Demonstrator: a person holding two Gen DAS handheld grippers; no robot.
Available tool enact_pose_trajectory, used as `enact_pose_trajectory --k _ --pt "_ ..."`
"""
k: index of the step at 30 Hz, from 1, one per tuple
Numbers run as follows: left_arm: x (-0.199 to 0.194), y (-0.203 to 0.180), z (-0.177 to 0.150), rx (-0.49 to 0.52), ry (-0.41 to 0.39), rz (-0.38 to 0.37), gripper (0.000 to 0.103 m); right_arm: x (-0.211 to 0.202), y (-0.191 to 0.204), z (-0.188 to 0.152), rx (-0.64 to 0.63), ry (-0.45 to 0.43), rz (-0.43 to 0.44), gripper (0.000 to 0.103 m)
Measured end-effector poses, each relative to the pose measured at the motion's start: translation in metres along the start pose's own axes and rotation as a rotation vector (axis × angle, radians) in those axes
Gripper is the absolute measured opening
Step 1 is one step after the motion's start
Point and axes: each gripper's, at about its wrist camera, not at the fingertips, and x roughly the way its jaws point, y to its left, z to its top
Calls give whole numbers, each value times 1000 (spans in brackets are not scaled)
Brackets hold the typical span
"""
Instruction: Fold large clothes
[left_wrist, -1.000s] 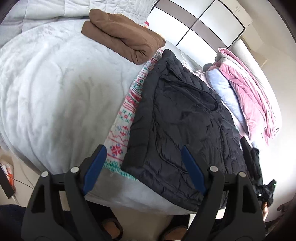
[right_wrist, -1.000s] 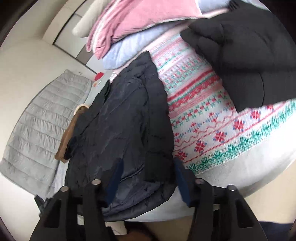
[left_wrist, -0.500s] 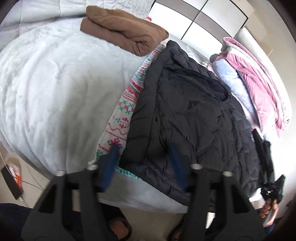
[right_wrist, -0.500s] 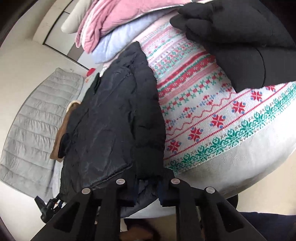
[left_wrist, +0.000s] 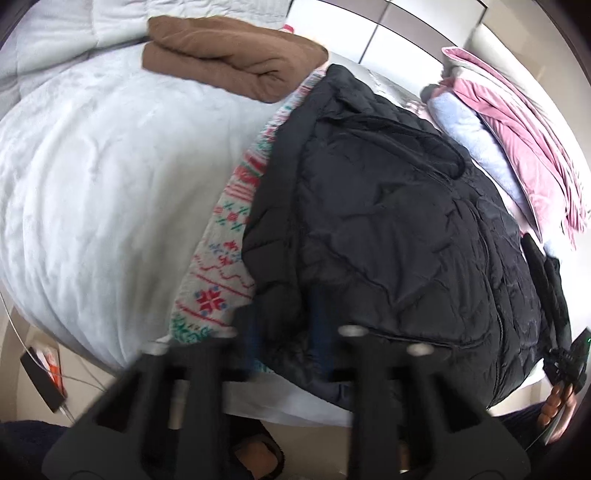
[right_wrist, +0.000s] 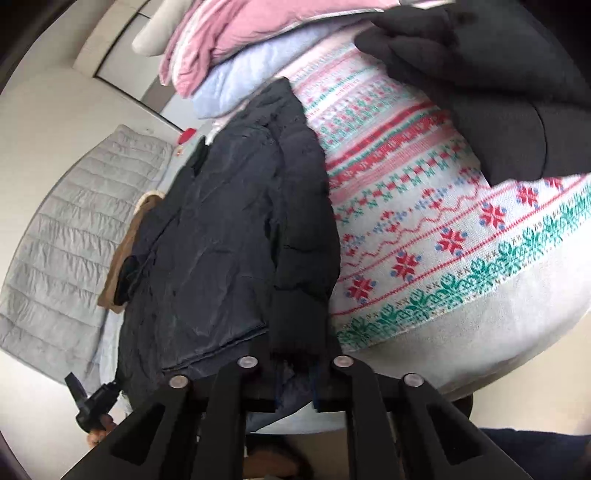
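Both tools clamped on the jacket hem, the fold itself not yet begun.

The left tool (left_wrist: 284, 332) and right tool (right_wrist: 295, 369) each pinch the near hem of the black puffer jacket (left_wrist: 388, 229), which lies spread flat on the patterned blanket (right_wrist: 424, 229) at the bed's (left_wrist: 92, 177) near edge; a brown garment (left_wrist: 229, 62) beyond the jacket is already folded. 1 second ago both tools hung wide open over that hem; they have since dropped and closed on it.

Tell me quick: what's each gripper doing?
Left gripper: closed on the black puffer jacket at its hem.
Right gripper: closed on the same jacket's hem.
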Motion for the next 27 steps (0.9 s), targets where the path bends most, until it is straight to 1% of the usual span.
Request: enact_pose_trajectory --k 1,5,7,10,14,18,21,22,25,27 --pt "-2 -1 0 -2 -5 1 11 -3 0 1 3 -15 13 6" --pt "-22 2 5 -36 -50 -44 9 -28 0 5 45 -107 125 4" --pt "-33 0 6 -45 -67 -63 8 -37 1 6 53 -133 155 4" --pt "-51 -6 5 -42 -93 -68 8 -46 3 5 66 -162 184 4" --pt "-71 -8 2 -55 -107 -83 7 -64 3 -3 92 -201 230 3" --pt "-100 -15 -2 -49 -119 -116 7 -96 14 -11 83 -252 282 3" --pt "-132 -22 -10 -40 -140 -152 7 -129 25 -18 58 -302 321 3" --pt "-146 -25 -13 -30 -157 -168 7 -138 30 -21 52 -317 330 3" --pt "-172 -30 -15 -13 -200 -184 7 -169 39 -21 28 -383 357 3" --pt "-180 -33 -12 -3 -232 -164 7 -178 42 -18 16 -407 351 3"
